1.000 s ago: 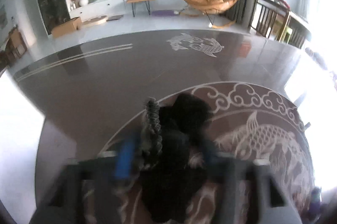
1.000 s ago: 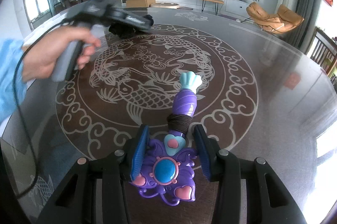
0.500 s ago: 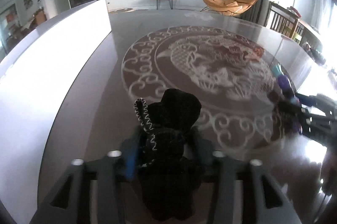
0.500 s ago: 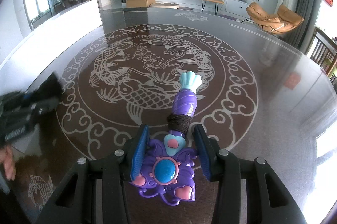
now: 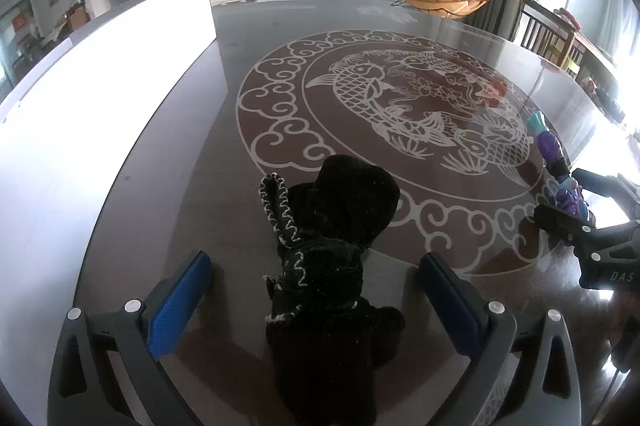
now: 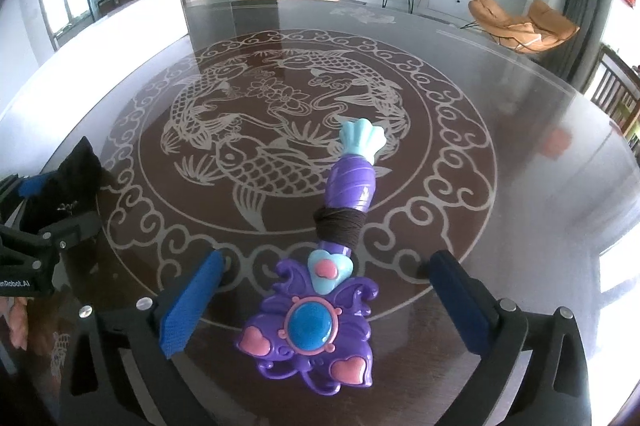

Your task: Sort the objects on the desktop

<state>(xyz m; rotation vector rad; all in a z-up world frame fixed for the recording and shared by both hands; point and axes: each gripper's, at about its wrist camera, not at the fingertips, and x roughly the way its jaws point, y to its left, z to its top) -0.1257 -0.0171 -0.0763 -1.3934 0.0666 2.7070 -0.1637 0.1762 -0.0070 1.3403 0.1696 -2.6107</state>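
A black plush toy [image 5: 340, 226] with white stitching lies on the dark glass table [image 5: 224, 129] between the fingers of my left gripper [image 5: 316, 266]. Its jaws are opening and the blue pads stand clear of the plush on both sides. A purple toy wand [image 6: 312, 326] with a teal tip and a dark band around its handle lies between the fingers of my right gripper [image 6: 326, 262]. These jaws are opening too, apart from the wand. The right wrist view shows the left gripper [image 6: 40, 226] and the plush [image 6: 76, 177] at the far left.
A white board [image 5: 100, 85] runs along the table's left edge. A koi and cloud pattern [image 6: 280, 113] fills the table's middle. A person's hand [image 6: 18, 322] shows at the left rim. Wooden chairs [image 5: 548, 33] stand past the right edge.
The left gripper swung across with the black plush to the table's left side and spread its jaws off it. The right gripper stayed in place and let go of the wand.
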